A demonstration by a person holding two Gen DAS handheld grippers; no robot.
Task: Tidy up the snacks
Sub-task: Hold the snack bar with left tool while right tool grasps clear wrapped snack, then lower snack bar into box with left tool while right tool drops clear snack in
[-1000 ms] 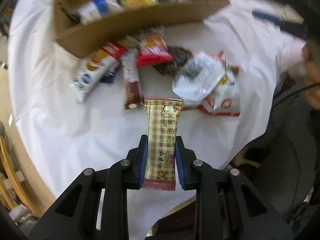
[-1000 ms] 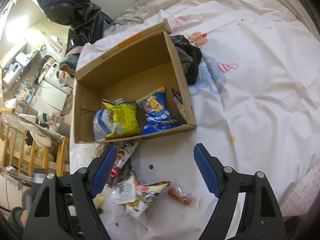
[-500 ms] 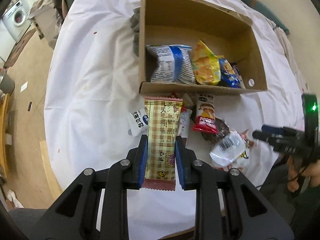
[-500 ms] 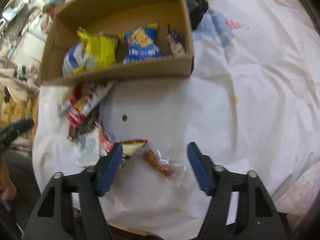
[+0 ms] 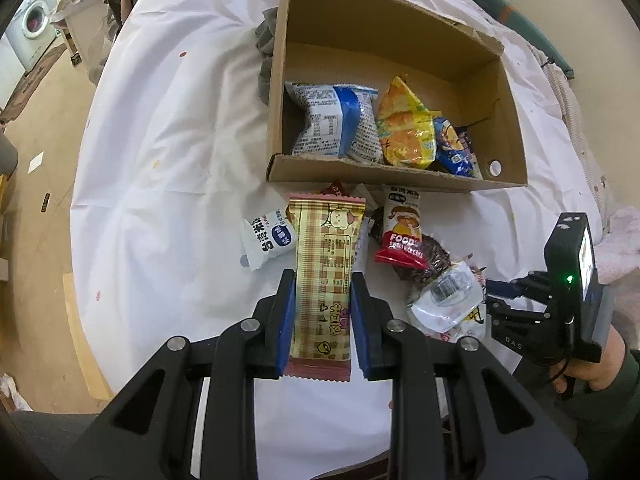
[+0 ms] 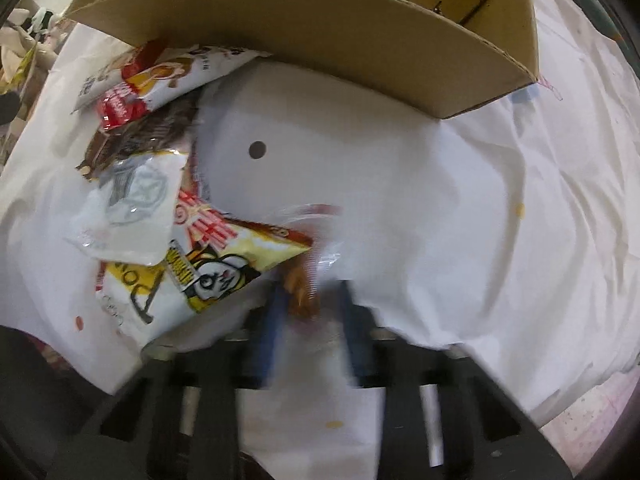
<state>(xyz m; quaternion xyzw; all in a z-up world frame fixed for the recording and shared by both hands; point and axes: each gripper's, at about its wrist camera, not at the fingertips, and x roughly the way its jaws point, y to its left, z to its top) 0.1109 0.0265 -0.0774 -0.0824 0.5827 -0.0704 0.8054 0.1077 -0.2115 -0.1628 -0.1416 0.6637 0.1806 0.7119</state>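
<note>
The left claw grips a plaid snack bar above the loose pile by the cardboard box. The right claw is closing on a clear-wrapped snack near the bench's front edge; better it pinch the snack's body than the slippery film before lifting boxward.

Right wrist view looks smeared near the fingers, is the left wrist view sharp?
Right wrist view: motion blur smears the closing right gripper and the clear-wrapped brown snack between its fingers. Left wrist view: sharp, print readable on the plaid beige wafer packet; fisheye bends the edges.
</note>
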